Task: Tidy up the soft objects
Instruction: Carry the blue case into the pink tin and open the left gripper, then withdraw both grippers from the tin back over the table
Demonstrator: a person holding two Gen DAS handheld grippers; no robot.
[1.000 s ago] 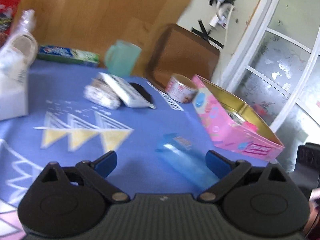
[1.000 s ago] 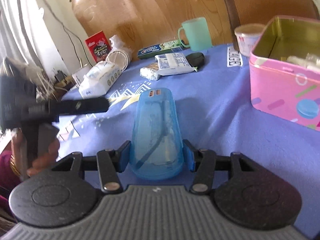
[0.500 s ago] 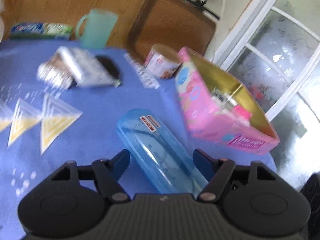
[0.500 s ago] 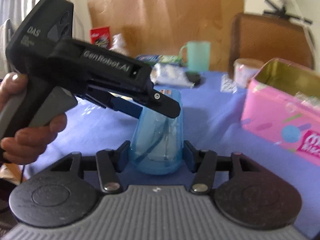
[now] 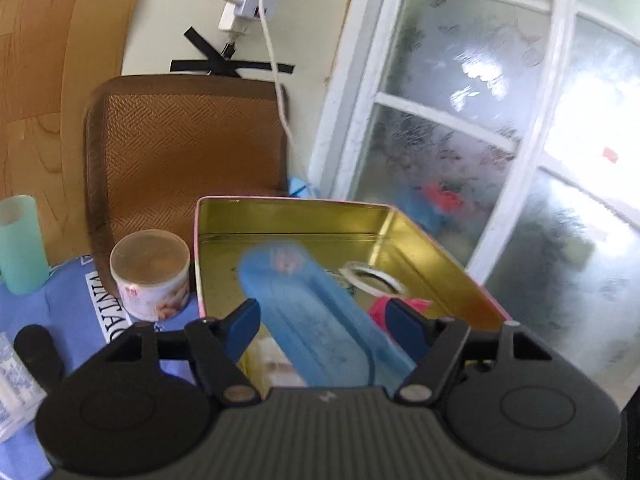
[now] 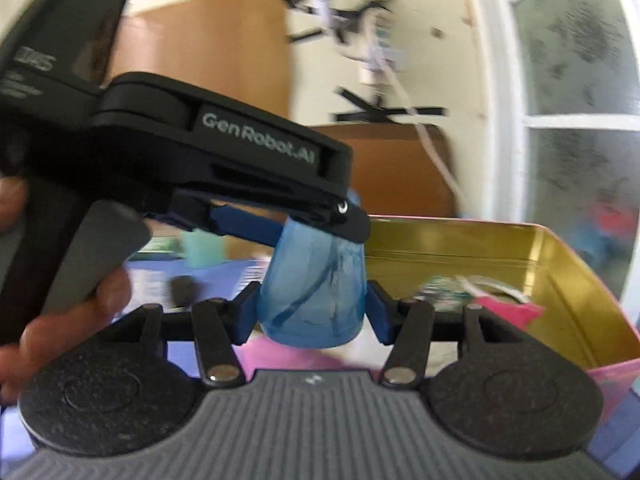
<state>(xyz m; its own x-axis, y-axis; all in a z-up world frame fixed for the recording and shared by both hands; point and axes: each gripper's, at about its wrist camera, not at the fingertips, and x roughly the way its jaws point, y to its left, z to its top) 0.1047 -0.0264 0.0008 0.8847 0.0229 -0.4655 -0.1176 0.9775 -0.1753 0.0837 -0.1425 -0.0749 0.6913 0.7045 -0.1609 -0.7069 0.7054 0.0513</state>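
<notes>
Moved: translucent blue plastic case point(image 5: 316, 312), off the tablecloth, now over open pink, gold-lined tin point(image 5: 424, 240).
Right gripper point(image 6: 312, 312): clamped on case.
Left gripper point(image 5: 324, 324): fingers either side, contact unclear.

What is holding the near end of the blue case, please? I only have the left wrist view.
Observer: The right tool has a finger on each side of the blue case at that end.
Operator: Where is that end relative to the tin?
Observer: The pink near wall of the tin shows just below it.
Operator: Who steadies my left tool?
Observer: A hand grips its handle.
</notes>
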